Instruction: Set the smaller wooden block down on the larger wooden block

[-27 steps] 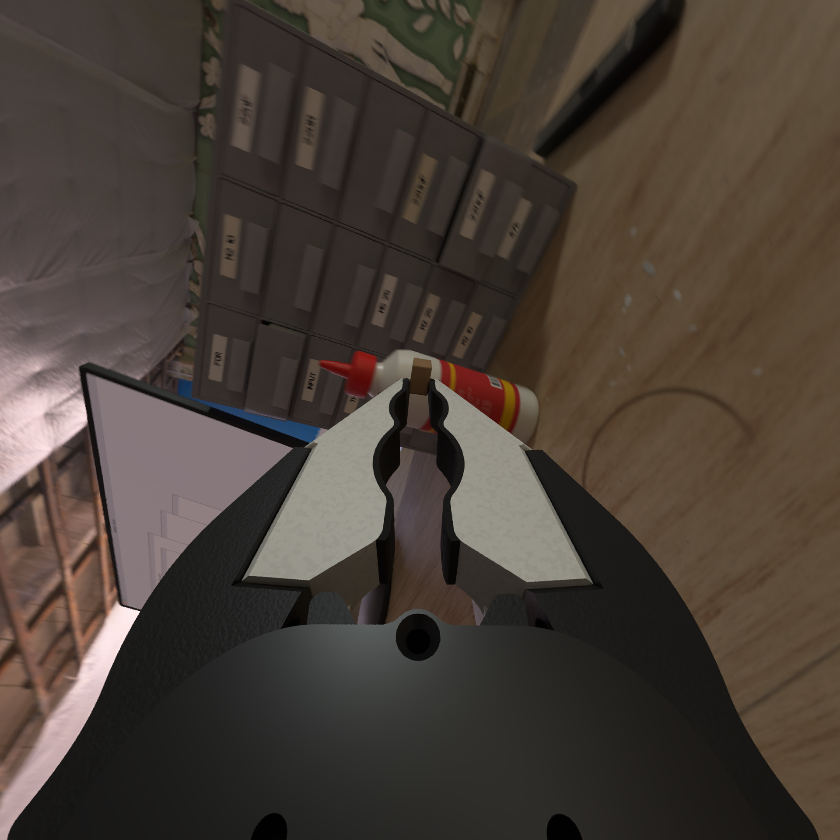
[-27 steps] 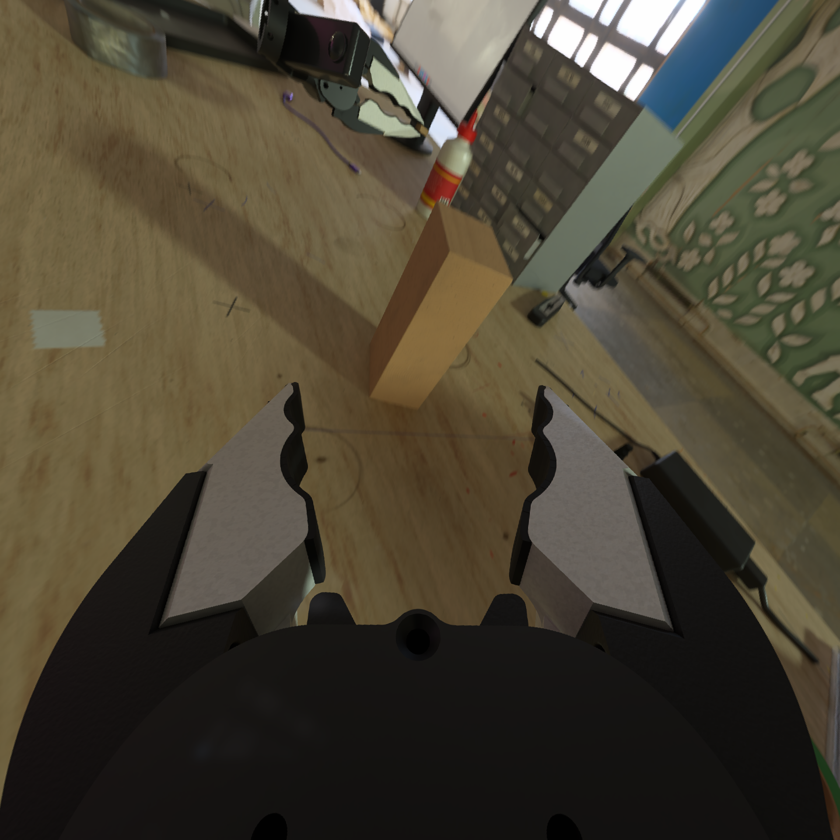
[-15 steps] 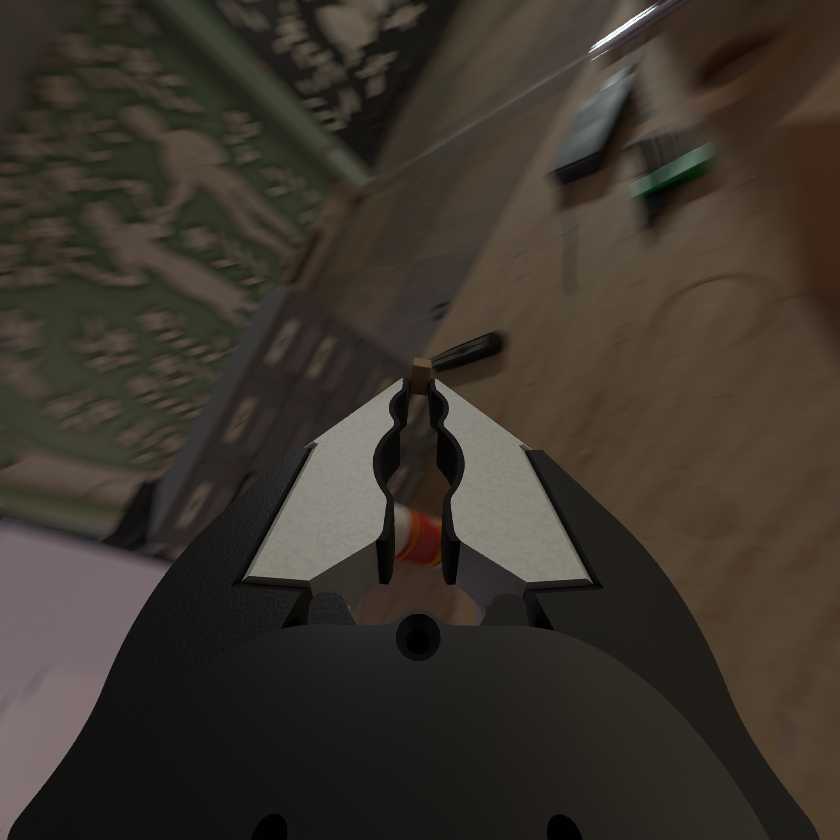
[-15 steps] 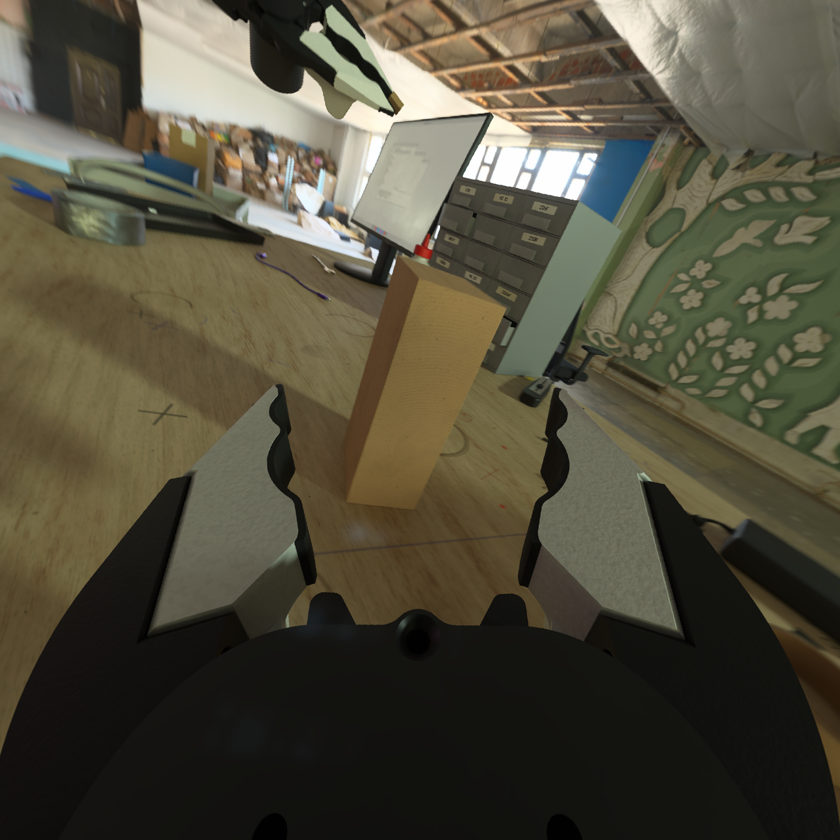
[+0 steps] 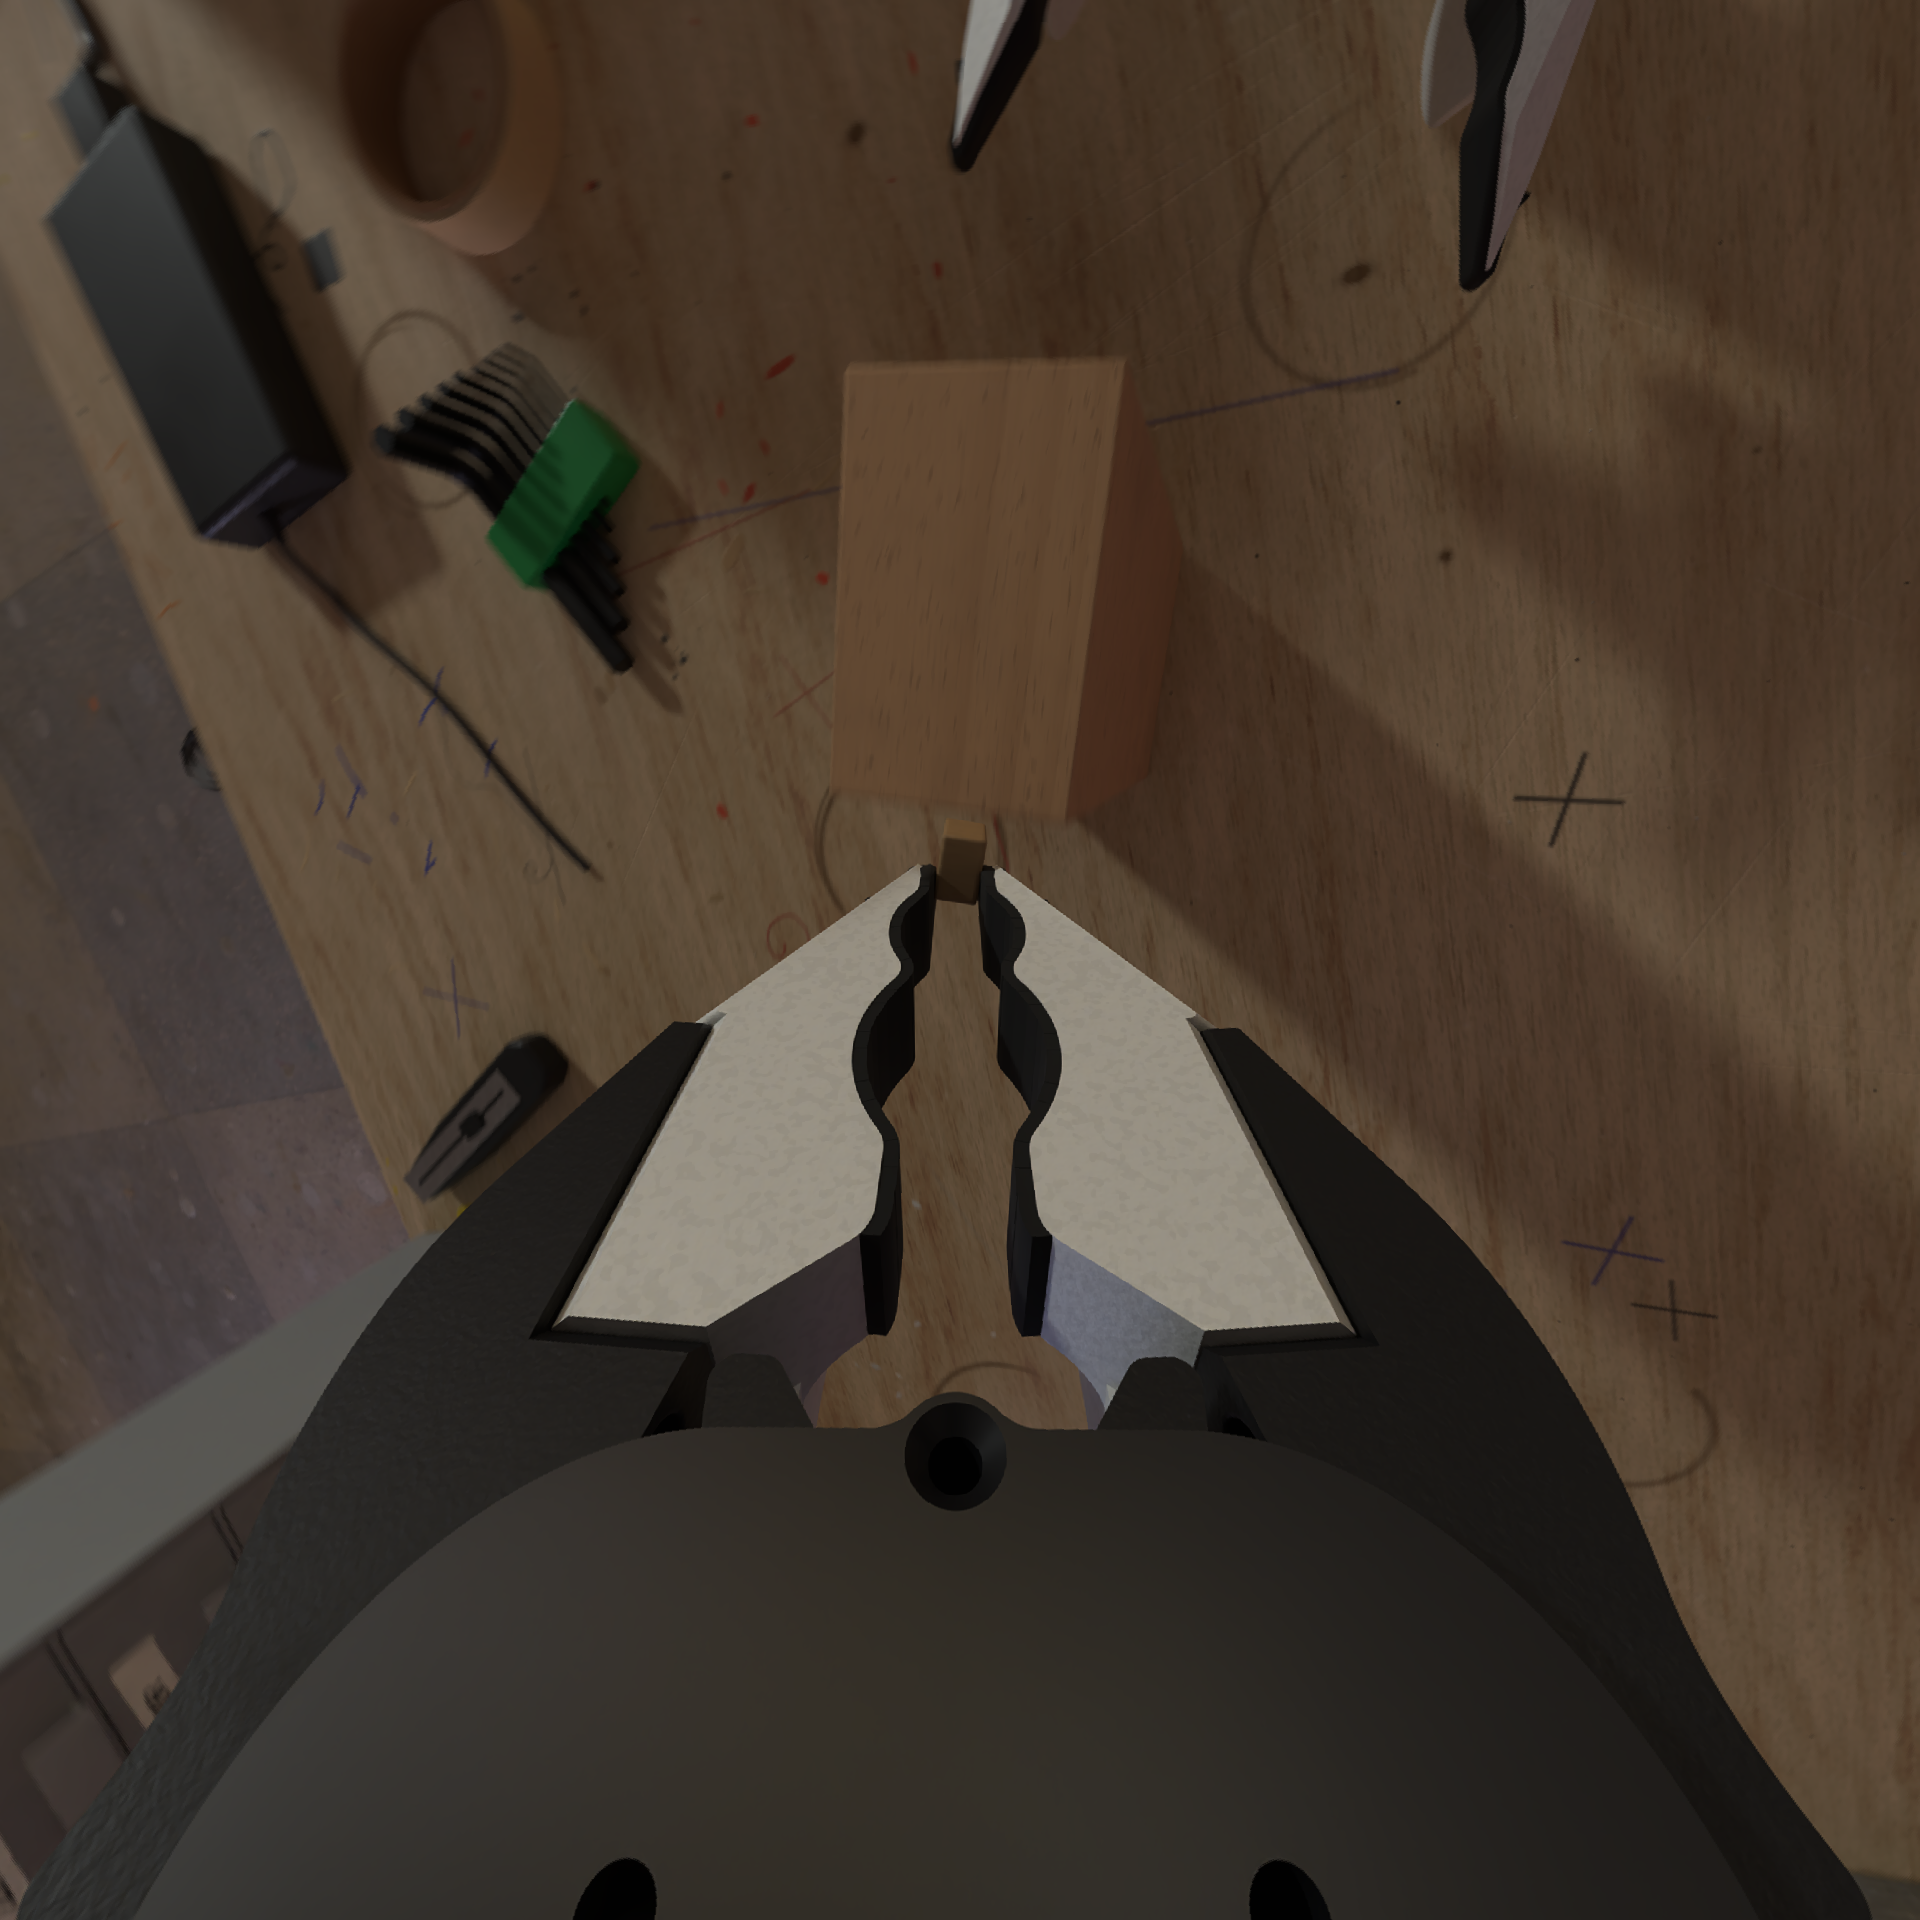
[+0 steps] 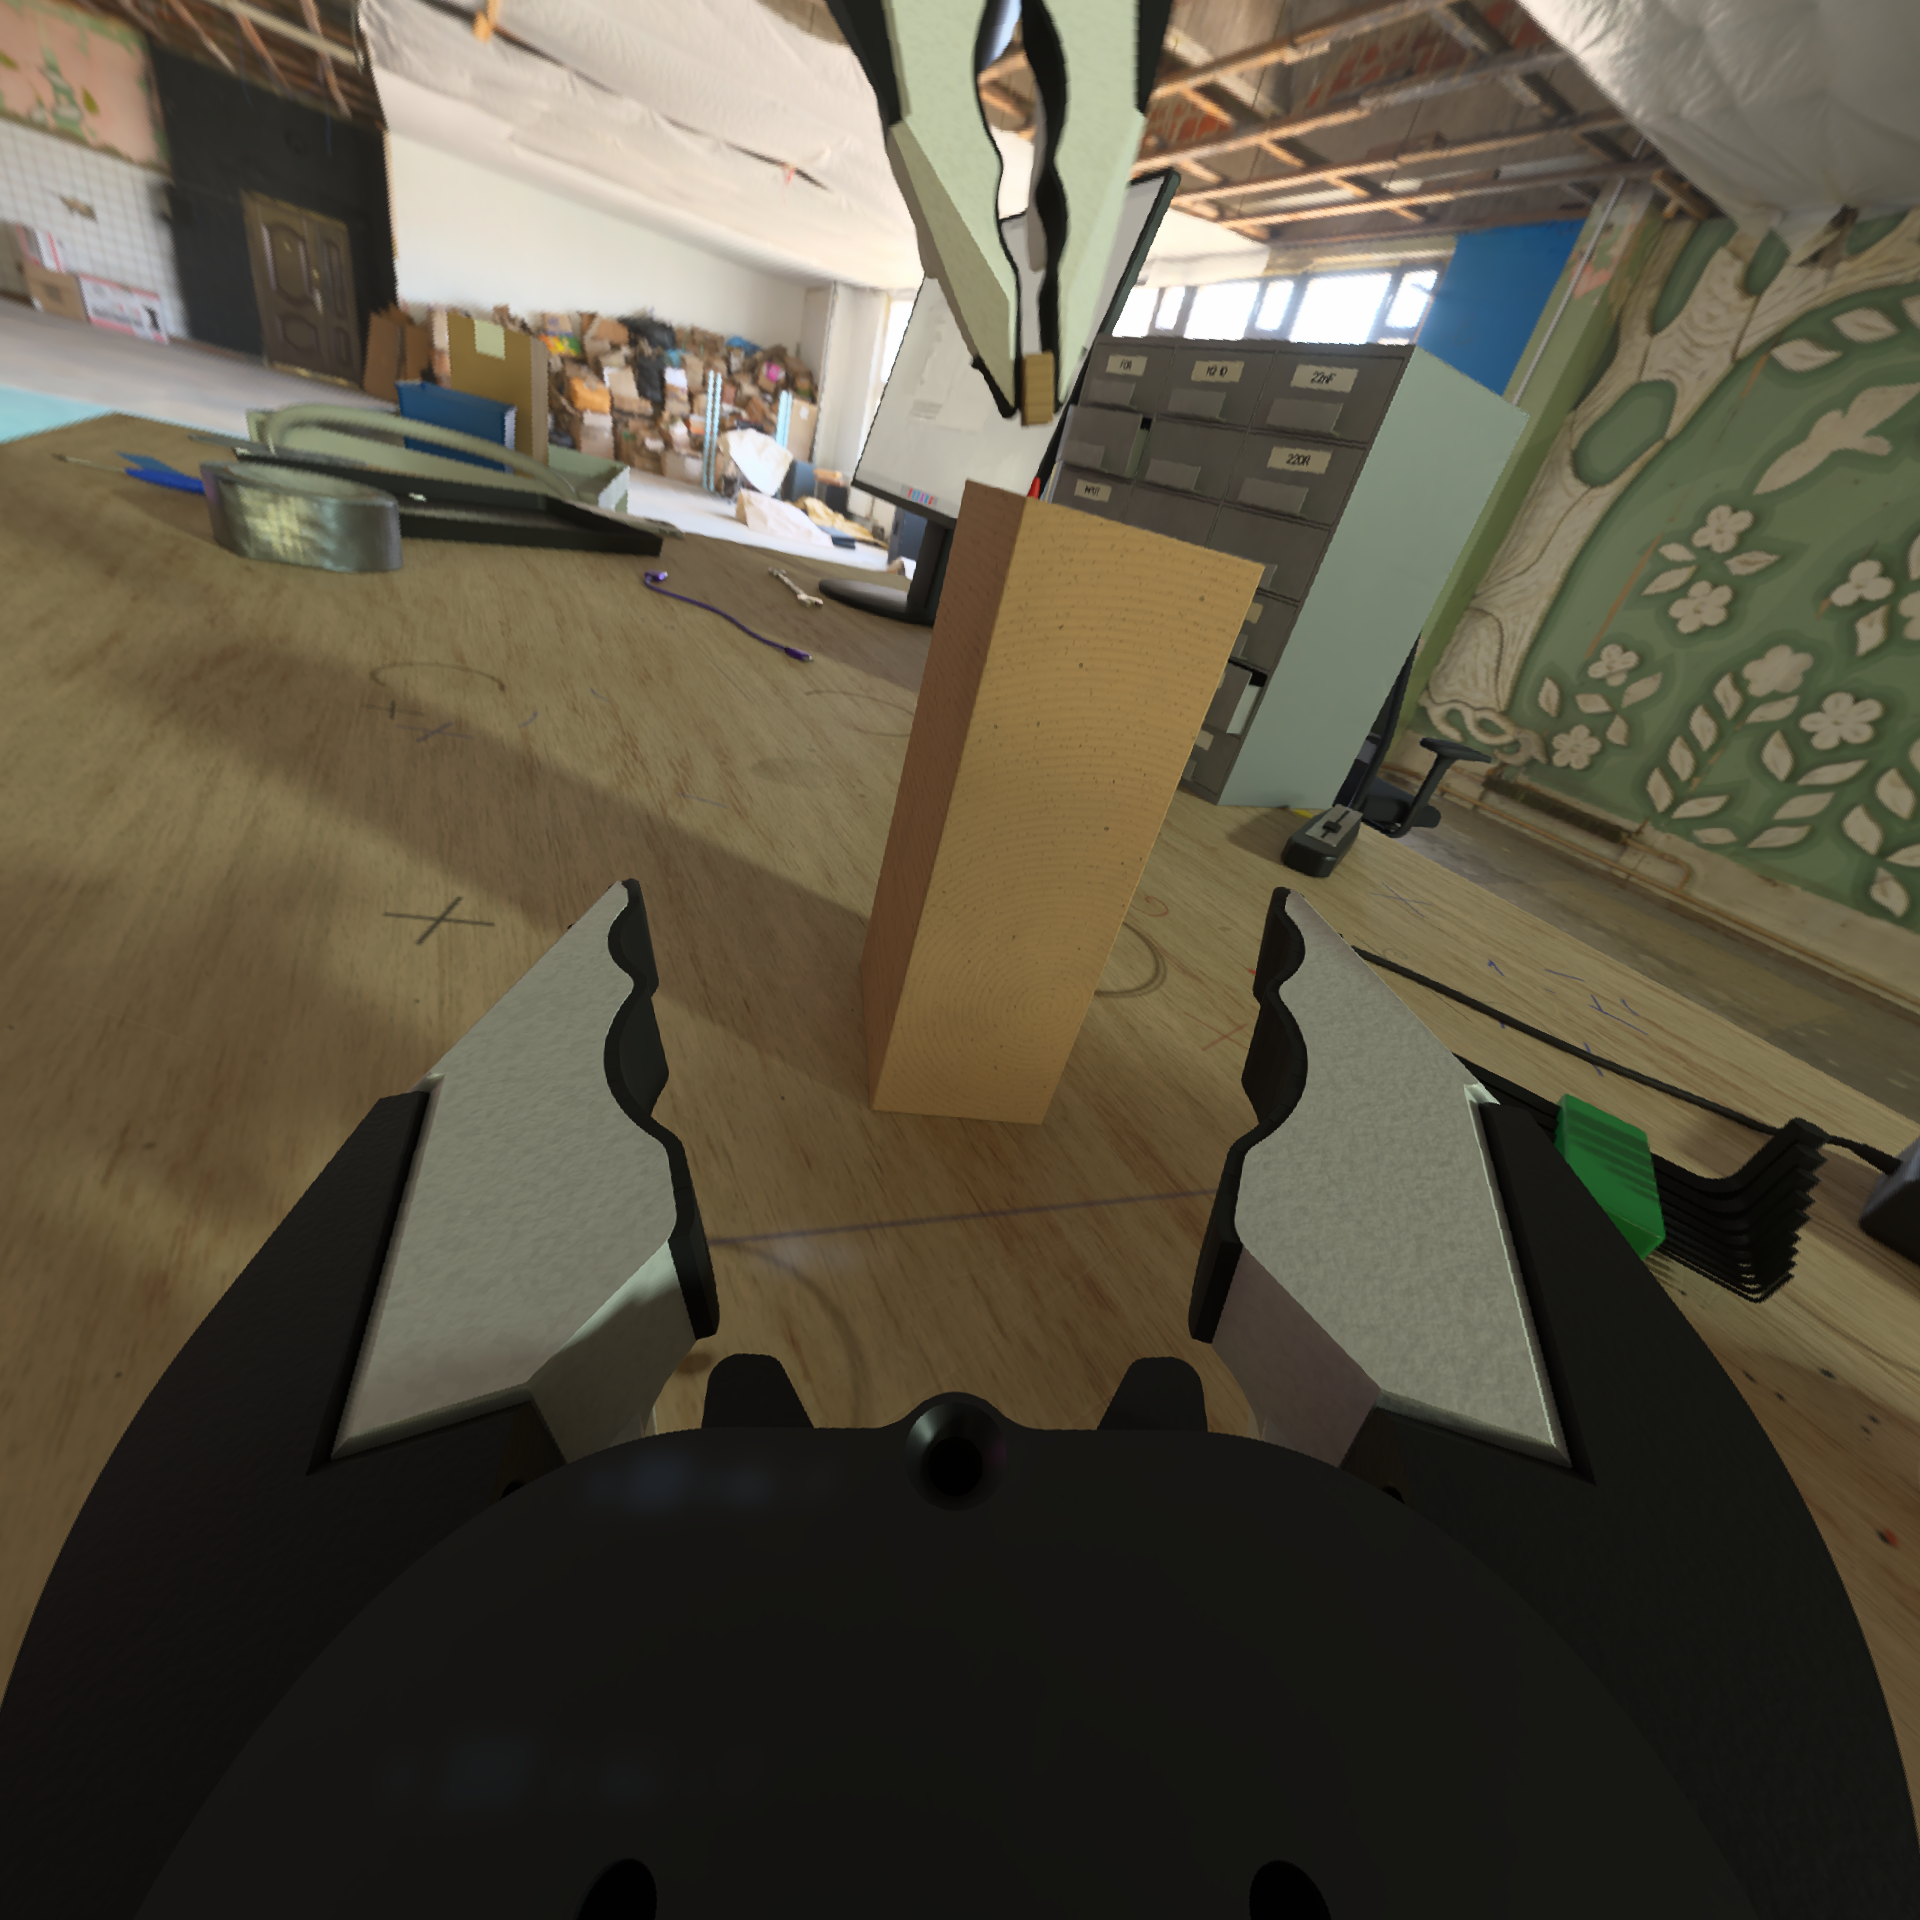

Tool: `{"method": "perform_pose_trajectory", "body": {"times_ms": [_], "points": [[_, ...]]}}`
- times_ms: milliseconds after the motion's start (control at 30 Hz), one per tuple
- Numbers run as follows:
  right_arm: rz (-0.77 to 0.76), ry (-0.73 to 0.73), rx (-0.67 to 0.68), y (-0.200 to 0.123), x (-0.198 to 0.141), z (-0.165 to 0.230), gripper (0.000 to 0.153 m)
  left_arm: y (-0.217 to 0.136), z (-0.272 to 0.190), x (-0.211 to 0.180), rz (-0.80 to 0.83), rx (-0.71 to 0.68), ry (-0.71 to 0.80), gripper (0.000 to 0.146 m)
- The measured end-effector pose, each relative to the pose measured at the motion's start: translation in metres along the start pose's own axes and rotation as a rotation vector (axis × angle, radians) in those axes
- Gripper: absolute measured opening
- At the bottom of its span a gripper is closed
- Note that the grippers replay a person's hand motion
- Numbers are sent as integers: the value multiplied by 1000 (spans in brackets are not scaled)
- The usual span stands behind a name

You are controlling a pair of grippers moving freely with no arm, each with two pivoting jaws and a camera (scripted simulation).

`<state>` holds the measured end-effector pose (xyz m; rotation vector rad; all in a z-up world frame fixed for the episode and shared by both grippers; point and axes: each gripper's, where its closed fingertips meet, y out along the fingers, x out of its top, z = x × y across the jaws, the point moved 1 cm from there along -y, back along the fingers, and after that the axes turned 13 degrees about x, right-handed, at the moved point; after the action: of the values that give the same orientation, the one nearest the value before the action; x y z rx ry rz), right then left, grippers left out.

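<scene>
left fingers (image 5: pixel 925 904) pinch the small block (image 5: pixel 961 857) by its end, above the big block (image 5: pixel 977 582); right fingers (image 6: pixel 623 925) wide, empty. probably light, stiff, easily tipped.

Upright larger wooden block (image 6: pixel 1039 810) on workbench (image 6: pixel 312 831)

Hex keys (image 5: pixel 540 509); tape roll (image 5: pixel 452 114); adapter (image 5: pixel 182 332)

two wooden blocks (image 5: pixel 971 582), two grippers (image 5: pixel 958 883), one hex-key set (image 5: pixel 540 499)
</scene>
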<state>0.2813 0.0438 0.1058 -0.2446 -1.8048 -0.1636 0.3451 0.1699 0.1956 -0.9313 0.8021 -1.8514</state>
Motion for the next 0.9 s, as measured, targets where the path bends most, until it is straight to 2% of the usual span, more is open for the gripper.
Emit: {"method": "perform_pose_trajectory", "body": {"times_ms": [100,333,767,900], "points": [[26,-12,-3,-1,-3,0,116,23,-4,22,21,-31,44,8],[12,-6,-5,-3,-2,-1,115,32,-1,42,42,-49,78,8],[25,-10,-2,-2,-4,-1,115,20,4,41,-21,6,44,19],[49,-19,-24,-2,-7,-4,115,3,14,41,-116,61,-17,26]]}}
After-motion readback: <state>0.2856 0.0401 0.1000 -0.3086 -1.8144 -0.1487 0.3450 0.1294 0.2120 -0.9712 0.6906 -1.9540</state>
